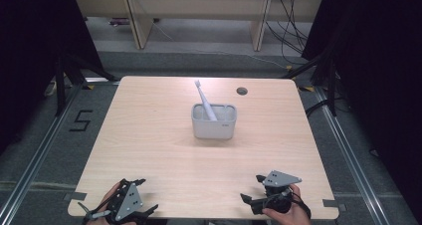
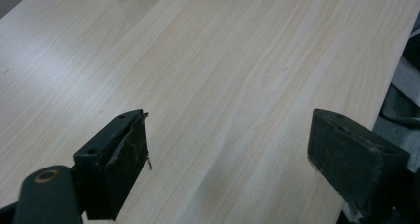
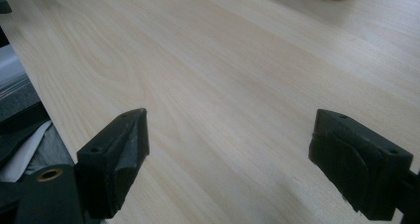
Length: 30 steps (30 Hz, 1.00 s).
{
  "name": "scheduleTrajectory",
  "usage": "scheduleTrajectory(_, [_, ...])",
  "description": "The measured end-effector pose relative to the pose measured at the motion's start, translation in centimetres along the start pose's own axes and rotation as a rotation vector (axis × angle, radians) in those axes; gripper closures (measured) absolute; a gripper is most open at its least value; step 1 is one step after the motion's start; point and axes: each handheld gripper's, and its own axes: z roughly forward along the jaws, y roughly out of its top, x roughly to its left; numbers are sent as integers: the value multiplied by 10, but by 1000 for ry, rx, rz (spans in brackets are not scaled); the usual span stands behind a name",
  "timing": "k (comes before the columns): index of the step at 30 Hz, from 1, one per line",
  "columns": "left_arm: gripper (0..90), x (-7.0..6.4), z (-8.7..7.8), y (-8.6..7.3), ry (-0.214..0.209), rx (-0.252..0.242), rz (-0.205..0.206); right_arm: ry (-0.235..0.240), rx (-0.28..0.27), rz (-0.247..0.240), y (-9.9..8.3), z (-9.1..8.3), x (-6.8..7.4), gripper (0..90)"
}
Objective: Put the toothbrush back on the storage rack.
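Toothbrush (image 1: 204,101) stands tilted in a white holder (image 1: 214,121), well ahead of both grippers, between their lines of reach. Left gripper (image 2: 228,149) and right gripper (image 3: 229,149) rest spread wide and empty at the near table (image 1: 149,150) edge. Risk, as I judge it: a sideways grab could tip the light holder; bare wood lies between, nothing blocking.

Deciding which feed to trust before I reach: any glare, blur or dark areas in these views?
High view: sharp, evenly lit table, surroundings dark. Left gripper view: pale sheen on the wood at left, near left gripper jaws soft. Right gripper view: right gripper jaws slightly blurred, wood grain clear.
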Motion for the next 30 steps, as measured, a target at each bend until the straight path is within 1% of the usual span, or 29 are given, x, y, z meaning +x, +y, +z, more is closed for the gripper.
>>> scheduleTrajectory(1, [150, 1, 0, 0, 2, 1, 13, 1, 2, -3, -1, 0, 0, 161])
scheduleTrajectory(2, [151, 1, 0, 0, -2, 13, 17, -3, 5, 10, -1, 0, 1, 161])
scheduleTrajectory(3, [150, 1, 1, 0, 1, 12, 17, -4, 9, -4, -2, -1, 0, 161])
scheduleTrajectory(4, [151, 1, 0, 0, 0, 17, 23, -8, 10, -4, -2, 0, 0, 161])
scheduleTrajectory(7, [150, 1, 0, 0, -1, 15, 22, -11, 18, -9, -2, 0, 0, 161])
scheduleTrajectory(8, [150, 1, 0, 0, 1, 6, 13, -14, 28, 0, -2, 0, 2, 162])
scheduleTrajectory(9, [151, 1, 0, 0, 1, 7, 14, -23, 31, 6, -3, 0, 3, 162])
scheduleTrajectory(10, [151, 1, 0, 0, 1, 7, 14, -18, 21, -16, -2, 1, 2, 162])
scheduleTrajectory(13, [150, 1, 0, 0, 3, 11, 17, -19, 21, -15, -2, 1, 2, 162])
scheduleTrajectory(14, [151, 1, 0, 0, 2, 7, 14, -19, 28, 0, -2, 0, 3, 161])
scheduleTrajectory(16, [151, 1, 0, 0, 2, 7, 15, -27, 20, -14, -2, 0, 2, 162])
scheduleTrajectory(19, [151, 1, 0, 0, 1, 8, 18, -23, 23, -8, -2, 1, 3, 162])
scheduleTrajectory(20, [151, 1, 0, 0, 2, 12, 19, -22, 18, -17, -2, 1, 2, 161])
scheduleTrajectory(23, [150, 1, 0, 0, 2, 14, 21, -8, 22, -10, -2, 1, 3, 161])
scheduleTrajectory(25, [150, 1, 0, 0, 3, 13, 19, -12, 23, -12, -2, 1, 2, 162])
scheduleTrajectory(26, [151, 1, 0, 0, 3, 13, 20, -18, 30, 0, -2, 1, 3, 161])
scheduleTrajectory(27, [151, 1, 0, 0, 3, 13, 20, -20, 27, -15, -2, 1, 1, 162])
scheduleTrajectory(28, [150, 1, 0, 0, 4, 13, 20, -8, 28, -10, -2, 2, 1, 161])
scheduleTrajectory(29, [150, 1, 0, 0, 4, 13, 20, -14, 30, -10, -2, 1, 1, 162])
scheduleTrajectory(30, [151, 0, 1, 0, 23, -2, 15, -14, 29, -10, -1, 1, 0, 162])
